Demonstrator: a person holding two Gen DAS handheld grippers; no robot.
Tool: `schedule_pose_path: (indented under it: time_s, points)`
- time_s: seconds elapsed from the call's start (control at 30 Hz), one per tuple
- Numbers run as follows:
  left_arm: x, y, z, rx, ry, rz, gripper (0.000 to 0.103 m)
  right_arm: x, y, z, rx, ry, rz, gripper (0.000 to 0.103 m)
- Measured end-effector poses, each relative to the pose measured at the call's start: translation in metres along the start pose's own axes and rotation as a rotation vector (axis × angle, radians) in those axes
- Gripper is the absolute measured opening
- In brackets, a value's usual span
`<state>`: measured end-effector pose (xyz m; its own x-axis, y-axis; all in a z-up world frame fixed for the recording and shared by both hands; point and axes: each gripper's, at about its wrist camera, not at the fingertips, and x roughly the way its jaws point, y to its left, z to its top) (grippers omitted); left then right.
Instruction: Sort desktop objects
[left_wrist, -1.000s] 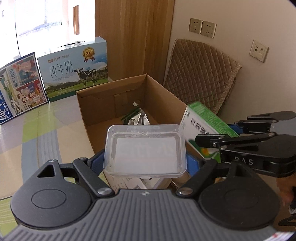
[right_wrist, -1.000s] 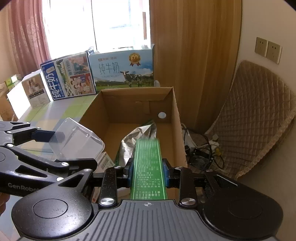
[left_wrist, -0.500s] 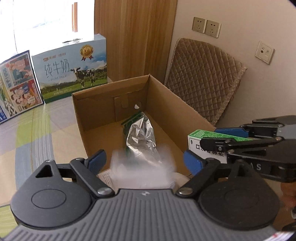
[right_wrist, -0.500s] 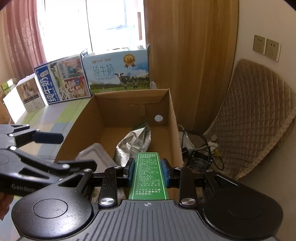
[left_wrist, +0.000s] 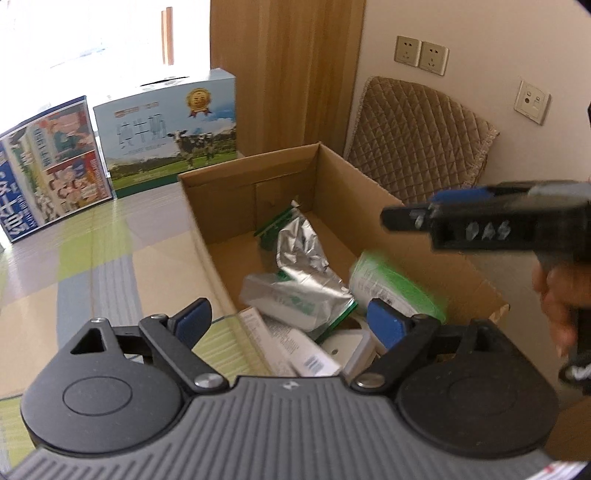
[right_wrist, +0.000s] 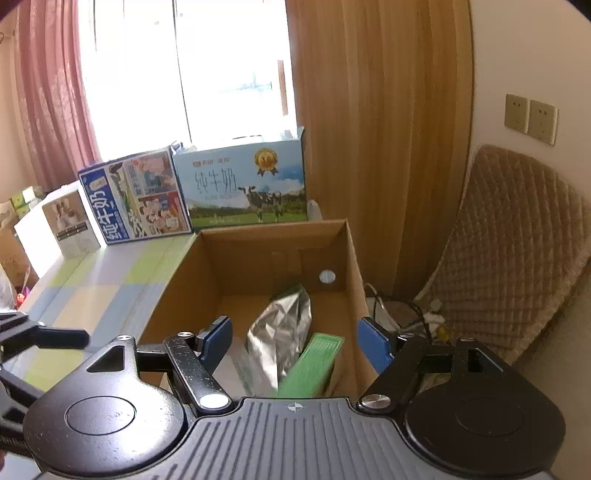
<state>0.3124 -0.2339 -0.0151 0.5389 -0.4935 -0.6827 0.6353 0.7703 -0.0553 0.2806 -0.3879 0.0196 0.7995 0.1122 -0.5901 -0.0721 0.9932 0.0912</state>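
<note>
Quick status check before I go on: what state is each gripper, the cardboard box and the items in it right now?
left gripper: jaws opening, nothing between the pads.
right gripper: jaws opening, pads clear of the green box.
green box: released, tilted, inside the cardboard box.
cardboard box: top open, holding several items.
foil bag: crumpled, standing in the cardboard box.
clear plastic container: blurred, lying in the cardboard box.

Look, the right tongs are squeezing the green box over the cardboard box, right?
Not quite. The right tongs are opening and no longer squeeze the green box; the right wrist view shows it loose between the blue pads, tipping into the cardboard box. The rest is right.
</note>
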Motion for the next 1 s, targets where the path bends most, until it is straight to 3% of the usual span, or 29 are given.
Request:
schedule_pose_path:
  time_s: [0.37,0.53,0.87,1.0]
  points:
    - [-0.043,-0.005,-0.039,-0.098,0.021,0.047,0.101,-0.071,0.002,-0.05,0.098,0.042,-0.029,0.101]
    - [-0.066,-0.02,-0.056,-0.148,0.044,0.049,0.101,-0.106,0.01,-0.067,0.12,0.065,-0.014,0.101]
    - [-0.123,-0.051,-0.089,-0.217,0.026,0.047,0.101,-0.165,0.031,-0.089,0.043,0.12,-0.024,0.101]
    - [-0.141,-0.055,-0.098,-0.211,0.038,0.108,0.101,-0.181,0.035,-0.097,0.032,0.133,-0.022,0.101]
